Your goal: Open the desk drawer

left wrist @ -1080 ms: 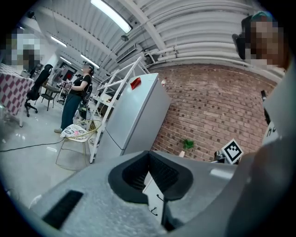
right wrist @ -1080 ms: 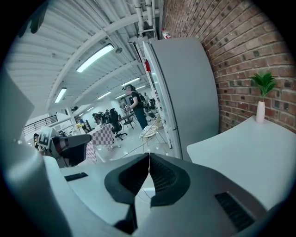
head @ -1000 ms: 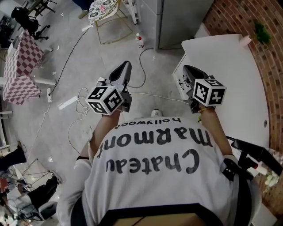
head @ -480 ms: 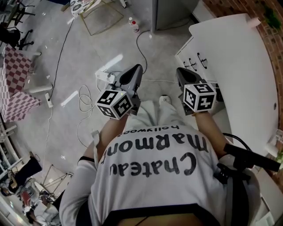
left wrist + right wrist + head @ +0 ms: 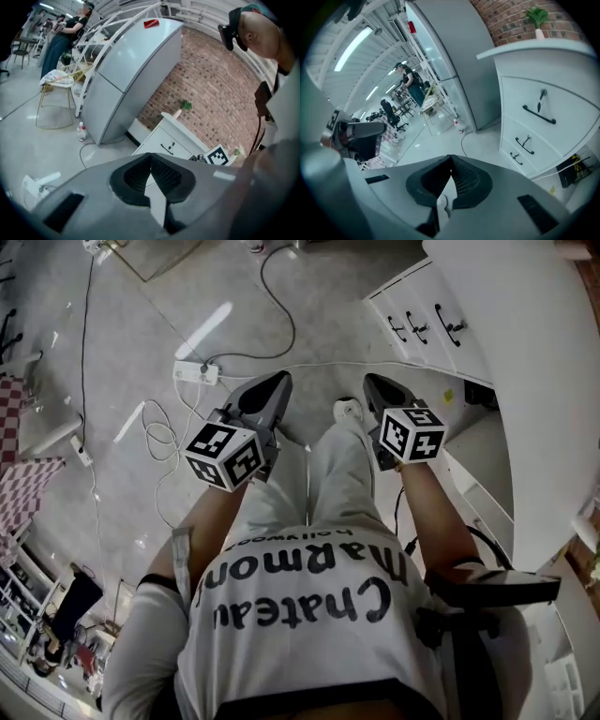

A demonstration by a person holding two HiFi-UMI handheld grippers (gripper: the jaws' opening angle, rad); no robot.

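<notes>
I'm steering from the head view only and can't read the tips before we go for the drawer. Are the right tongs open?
Observer: No. The right tongs are shut, with nothing between them.
Operator: And the left ones?
Observer: The left tongs are shut and empty too.
Operator: Anything standing on the desk that I can't see?
Observer: Yes. The right gripper view shows a small potted plant on the desk, near the edge above the drawers.

White desk [image 5: 525, 343], blk drawer handles [image 5: 539, 115]; red brick wall [image 5: 211, 93]; grey floor [image 5: 131, 306].
</notes>
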